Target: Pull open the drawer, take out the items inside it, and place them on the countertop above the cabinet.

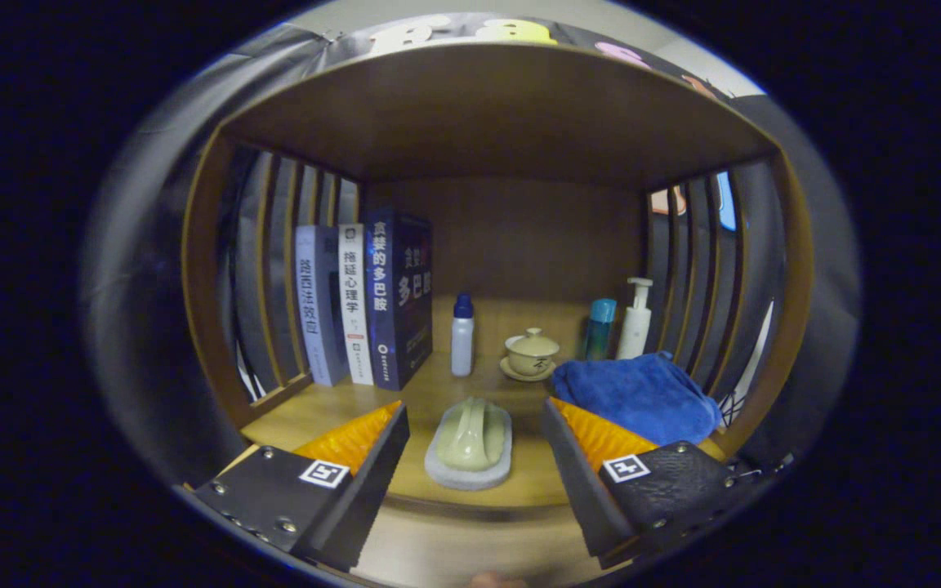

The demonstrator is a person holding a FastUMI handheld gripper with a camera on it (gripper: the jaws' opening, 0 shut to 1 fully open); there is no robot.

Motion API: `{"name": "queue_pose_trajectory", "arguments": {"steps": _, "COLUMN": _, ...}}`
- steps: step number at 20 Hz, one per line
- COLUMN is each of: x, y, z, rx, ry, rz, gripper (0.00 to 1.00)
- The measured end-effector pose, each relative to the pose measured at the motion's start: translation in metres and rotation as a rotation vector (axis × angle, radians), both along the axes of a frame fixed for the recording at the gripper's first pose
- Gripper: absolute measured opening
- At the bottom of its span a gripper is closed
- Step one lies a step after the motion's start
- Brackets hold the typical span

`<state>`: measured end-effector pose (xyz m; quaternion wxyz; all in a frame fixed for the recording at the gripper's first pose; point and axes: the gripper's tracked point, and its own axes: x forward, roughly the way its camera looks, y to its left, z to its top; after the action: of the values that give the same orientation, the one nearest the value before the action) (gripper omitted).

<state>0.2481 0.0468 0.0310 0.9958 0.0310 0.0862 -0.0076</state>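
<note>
- While my fingers stand wide apart and grip nothing, a pale green brush (471,433) on its grey pad lies flat on the countertop (511,482), between my fingertips and a touch ahead of them.
- My gripper (474,445) hangs level with the countertop's front edge; no drawer is in front of me, so I judge it lies lower down, under this surface.
- I judge the step in hand to be either setting the brush down or heading back for more; I cannot tell which, nor how much is left inside.
- The next move, as I see it, calls for backing straight out over the front edge, then dropping toward the drawer.
- Just beside my right finger a blue towel (642,396) is heaped, close enough to snag if I swing that way.
- Beyond the brush stand a white bottle (462,335) and a lidded cup (531,353), apart from each other.
- Books (364,302) line the slatted left side; two more bottles stand at the right rear.
- A shelf (495,114) roofs the bay, so lifting room is capped; open board lies ahead of my left finger.
</note>
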Motion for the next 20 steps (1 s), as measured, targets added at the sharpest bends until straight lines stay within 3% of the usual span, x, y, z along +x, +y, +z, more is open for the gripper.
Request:
{"name": "queue_pose_trajectory", "arguments": {"steps": 10, "x": -0.127, "y": -0.001, "z": -0.006, "rx": -0.036, "ry": -0.055, "rz": -0.004, "gripper": 0.97}}
{"name": "queue_pose_trajectory", "arguments": {"steps": 20, "x": -0.178, "y": 0.018, "z": -0.075, "rx": -0.043, "ry": 0.041, "rz": -0.008, "gripper": 0.97}}
